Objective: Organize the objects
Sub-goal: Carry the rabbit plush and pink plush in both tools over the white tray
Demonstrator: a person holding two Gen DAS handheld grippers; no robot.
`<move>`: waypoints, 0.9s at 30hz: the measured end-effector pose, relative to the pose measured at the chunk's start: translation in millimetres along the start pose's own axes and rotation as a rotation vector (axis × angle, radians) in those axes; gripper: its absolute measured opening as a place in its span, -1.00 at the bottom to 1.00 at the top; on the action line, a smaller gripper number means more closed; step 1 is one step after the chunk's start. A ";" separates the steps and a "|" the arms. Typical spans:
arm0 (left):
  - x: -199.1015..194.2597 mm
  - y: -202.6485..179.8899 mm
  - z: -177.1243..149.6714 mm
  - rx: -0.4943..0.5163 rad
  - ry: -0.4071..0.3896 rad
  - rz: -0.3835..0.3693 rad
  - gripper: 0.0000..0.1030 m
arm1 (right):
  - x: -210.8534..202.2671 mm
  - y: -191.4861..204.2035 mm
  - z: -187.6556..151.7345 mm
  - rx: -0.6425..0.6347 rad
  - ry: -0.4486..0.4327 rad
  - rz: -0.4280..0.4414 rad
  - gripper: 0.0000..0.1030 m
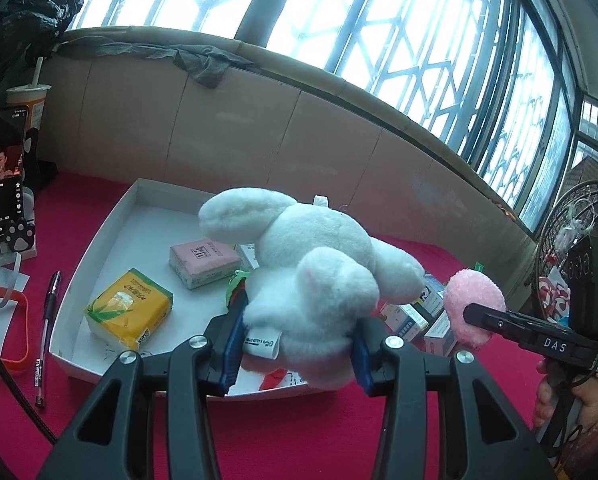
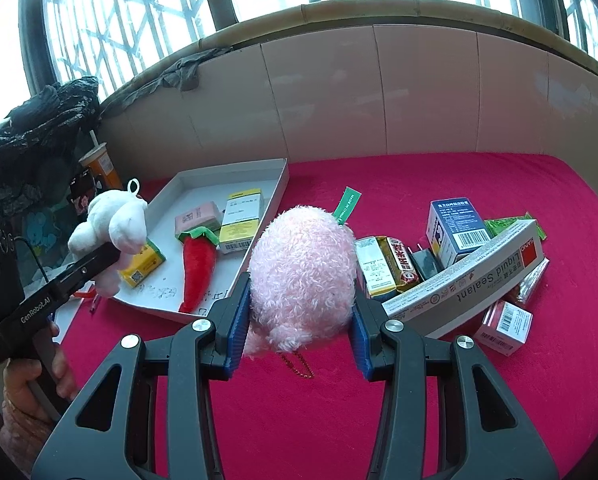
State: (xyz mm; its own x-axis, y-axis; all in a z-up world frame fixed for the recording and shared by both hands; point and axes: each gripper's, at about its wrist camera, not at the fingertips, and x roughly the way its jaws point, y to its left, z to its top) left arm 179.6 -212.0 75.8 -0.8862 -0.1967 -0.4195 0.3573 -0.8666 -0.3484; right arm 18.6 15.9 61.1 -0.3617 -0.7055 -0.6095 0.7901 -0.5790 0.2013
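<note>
My left gripper (image 1: pixel 297 354) is shut on a white plush rabbit (image 1: pixel 311 264) and holds it above the near edge of a white tray (image 1: pixel 99 240). The rabbit also shows in the right wrist view (image 2: pixel 111 228). My right gripper (image 2: pixel 299 332) is shut on a pink fuzzy plush (image 2: pixel 303 276) and holds it above the red cloth, right of the tray (image 2: pixel 277 184). The pink plush also shows in the left wrist view (image 1: pixel 473 306). In the tray lie a yellow tissue pack (image 1: pixel 129 308), a pink tissue pack (image 1: pixel 203 262), a yellow-white box (image 2: pixel 241 220) and a red plush chili (image 2: pixel 197 264).
A pile of small boxes lies on the red cloth to the right, among them a blue box (image 2: pixel 457 232) and a long grey Liquid Sealant box (image 2: pixel 471 280). A pen (image 1: pixel 47 332), a phone on a stand (image 1: pixel 1 168) and a cup (image 1: pixel 29 100) stand left of the tray.
</note>
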 end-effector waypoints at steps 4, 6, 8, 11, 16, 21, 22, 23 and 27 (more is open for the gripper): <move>-1.3 4.9 0.3 -0.011 -0.004 0.006 -0.13 | 4.9 6.7 2.1 -0.012 0.002 0.007 -0.17; -2.9 8.0 -0.1 -0.017 -0.007 0.012 -0.13 | 7.4 10.1 1.8 -0.015 0.006 0.012 -0.17; -3.3 10.8 1.4 -0.021 -0.010 0.018 -0.13 | 11.0 13.1 1.9 -0.019 0.012 0.017 -0.17; -1.5 14.8 6.1 -0.021 -0.008 0.033 -0.13 | 16.1 17.4 3.1 -0.021 0.022 0.025 -0.17; -1.3 20.1 16.5 -0.011 -0.022 0.059 -0.13 | 20.4 23.2 9.8 -0.028 0.017 0.031 -0.17; 2.6 28.5 29.9 -0.011 -0.025 0.081 -0.13 | 24.9 28.4 21.2 -0.040 0.013 0.036 -0.17; 3.8 30.8 34.0 -0.014 -0.025 0.085 -0.13 | 25.7 30.5 23.8 -0.044 0.011 0.037 -0.17; 4.9 33.1 37.3 -0.018 -0.023 0.088 -0.12 | 26.4 32.8 26.3 -0.048 0.008 0.039 -0.17; 10.4 40.0 50.3 -0.015 -0.024 0.100 -0.12 | 32.0 41.3 33.8 -0.061 -0.001 0.040 -0.17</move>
State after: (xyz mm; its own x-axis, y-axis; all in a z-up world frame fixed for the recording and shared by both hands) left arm 169.9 -271.8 99.7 -0.8527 -0.2928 -0.4327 0.4485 -0.8350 -0.3187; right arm 22.9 -44.4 75.8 -0.3294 -0.7278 -0.6014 0.8328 -0.5241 0.1782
